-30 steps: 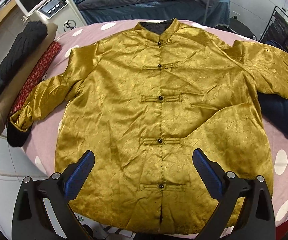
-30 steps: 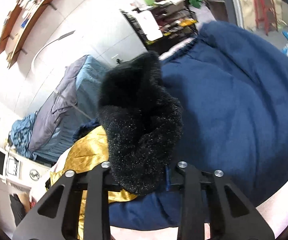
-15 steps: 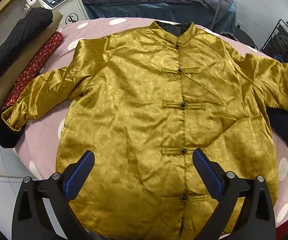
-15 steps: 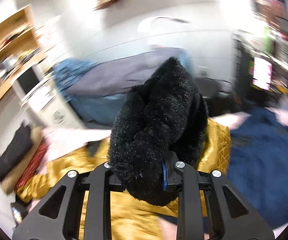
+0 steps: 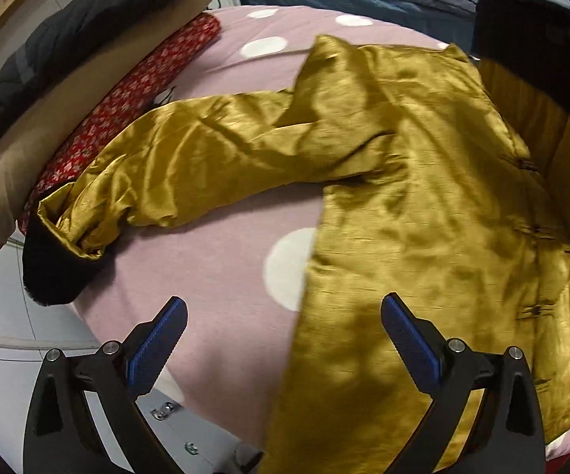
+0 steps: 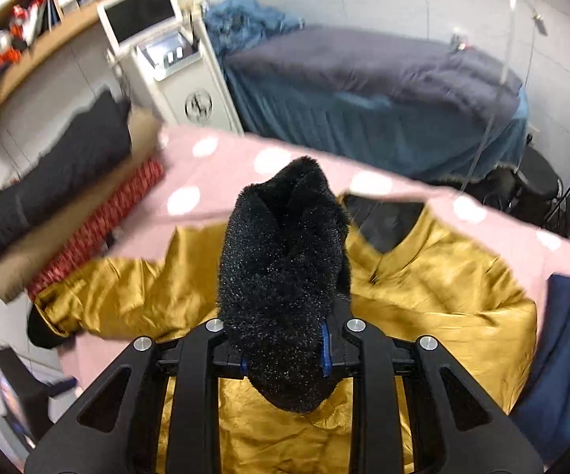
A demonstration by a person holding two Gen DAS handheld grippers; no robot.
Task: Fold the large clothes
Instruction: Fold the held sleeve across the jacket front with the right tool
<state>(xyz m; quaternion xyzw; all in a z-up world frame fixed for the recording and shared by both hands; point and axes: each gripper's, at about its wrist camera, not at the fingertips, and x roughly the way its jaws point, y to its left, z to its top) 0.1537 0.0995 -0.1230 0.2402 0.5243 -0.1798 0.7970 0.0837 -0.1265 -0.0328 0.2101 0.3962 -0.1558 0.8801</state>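
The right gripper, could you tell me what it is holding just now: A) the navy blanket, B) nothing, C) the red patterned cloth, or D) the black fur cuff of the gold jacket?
D: in the right wrist view the right gripper is shut on the black fur cuff, with the gold jacket spread below.

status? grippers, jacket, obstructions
Left gripper open, empty, above jacket hem. Right gripper shut on black fur cuff, sleeve lifted over gold jacket. Other sleeve spread flat. Nothing in the way.
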